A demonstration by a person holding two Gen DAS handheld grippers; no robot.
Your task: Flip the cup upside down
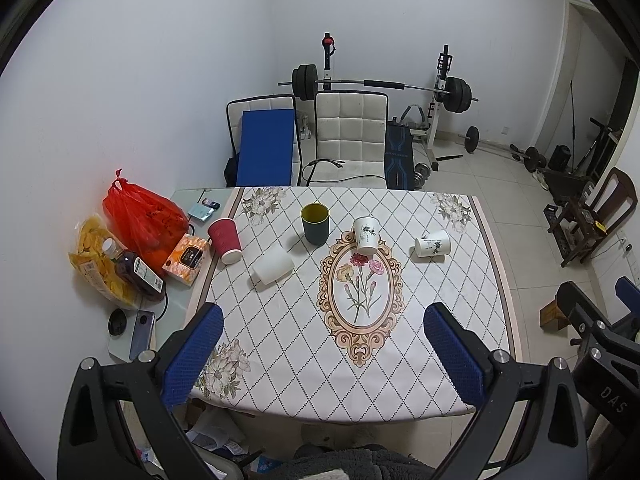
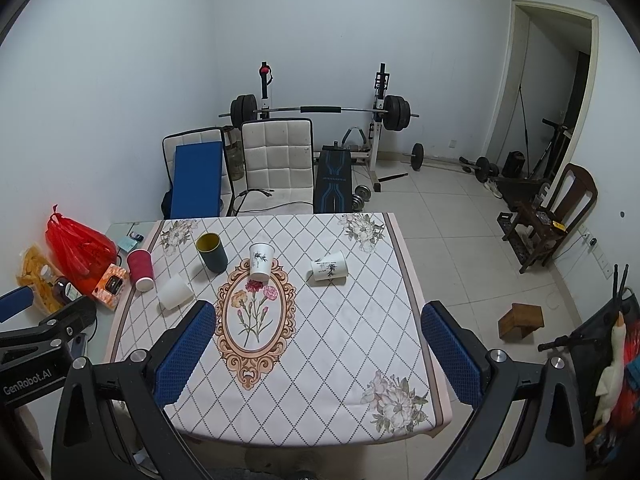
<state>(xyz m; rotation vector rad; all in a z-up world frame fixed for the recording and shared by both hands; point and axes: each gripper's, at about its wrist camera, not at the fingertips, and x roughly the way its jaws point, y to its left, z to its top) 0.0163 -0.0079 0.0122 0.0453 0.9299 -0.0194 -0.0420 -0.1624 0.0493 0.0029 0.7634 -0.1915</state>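
Dark green cup with yellow inside [image 1: 315,224] stands upright, mouth up, near far edge of your patterned tablecloth [image 1: 400,360]. Red ribbed paper cup [image 1: 225,240] and plain white cup [image 1: 273,267] lie toward left edge. Your left gripper [image 1: 324,354] and right gripper [image 2: 318,354] hover over near edge, fingers spread wide, gripping nothing.

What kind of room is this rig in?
Probably a home spare room doubling as a gym: black barbell on a white rack, white padded chair, and a floral-clothed table with paper cups.
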